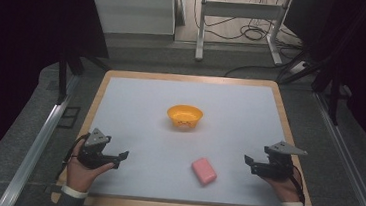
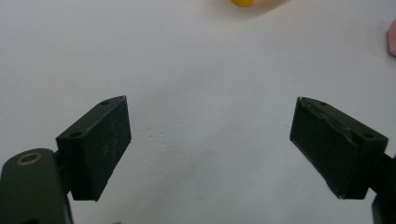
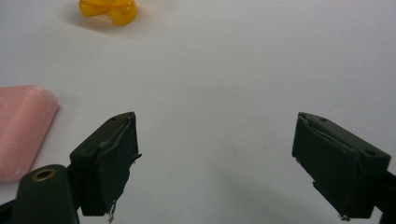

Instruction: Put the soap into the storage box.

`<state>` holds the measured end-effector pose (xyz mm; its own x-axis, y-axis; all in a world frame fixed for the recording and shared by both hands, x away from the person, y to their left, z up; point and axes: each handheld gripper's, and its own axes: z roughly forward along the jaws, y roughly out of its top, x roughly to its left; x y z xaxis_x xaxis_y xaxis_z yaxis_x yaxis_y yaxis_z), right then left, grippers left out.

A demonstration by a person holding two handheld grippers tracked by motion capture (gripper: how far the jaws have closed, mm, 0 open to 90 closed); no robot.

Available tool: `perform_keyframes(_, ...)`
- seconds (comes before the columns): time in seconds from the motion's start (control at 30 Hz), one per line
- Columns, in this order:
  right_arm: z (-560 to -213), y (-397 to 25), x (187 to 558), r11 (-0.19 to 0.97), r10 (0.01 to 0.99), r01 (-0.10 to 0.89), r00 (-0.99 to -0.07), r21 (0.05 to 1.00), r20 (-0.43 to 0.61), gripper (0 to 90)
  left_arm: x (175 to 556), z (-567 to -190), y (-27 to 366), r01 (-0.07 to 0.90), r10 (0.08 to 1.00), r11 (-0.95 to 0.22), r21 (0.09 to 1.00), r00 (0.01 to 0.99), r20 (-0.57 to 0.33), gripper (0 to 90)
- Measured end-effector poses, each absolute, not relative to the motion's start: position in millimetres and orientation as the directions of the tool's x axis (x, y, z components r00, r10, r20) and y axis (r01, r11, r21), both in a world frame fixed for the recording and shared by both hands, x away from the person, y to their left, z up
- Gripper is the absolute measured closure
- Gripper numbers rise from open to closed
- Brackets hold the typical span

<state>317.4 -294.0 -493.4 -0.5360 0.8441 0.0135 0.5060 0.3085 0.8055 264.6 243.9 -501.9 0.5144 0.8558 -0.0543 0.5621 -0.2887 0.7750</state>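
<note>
2 grippers, left gripper [image 1: 122, 157] and right gripper [image 1: 249, 162], stand with jaws spread and empty, so we judge nothing done: pink soap bar [image 1: 204, 171] lies untouched near orange bowl [image 1: 185, 116], between both.

Bowl [image 1: 184, 117] behind soap [image 1: 204, 171], on table [image 1: 135, 104].

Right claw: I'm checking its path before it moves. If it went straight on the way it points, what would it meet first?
Probably nothing: the right claw faces bare table. The pink block lies left of that line, the bowl farther off.
</note>
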Motion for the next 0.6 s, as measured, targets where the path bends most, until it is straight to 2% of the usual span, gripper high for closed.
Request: perform_keyframes(0.6,-490.8,-287.7,318.8,0.317,0.831,0.512,-0.556,0.798,0.027,15.9,262.7,-503.4,245.2,0.561,0.858,-0.282,0.778,0.511,-0.058,13.6)
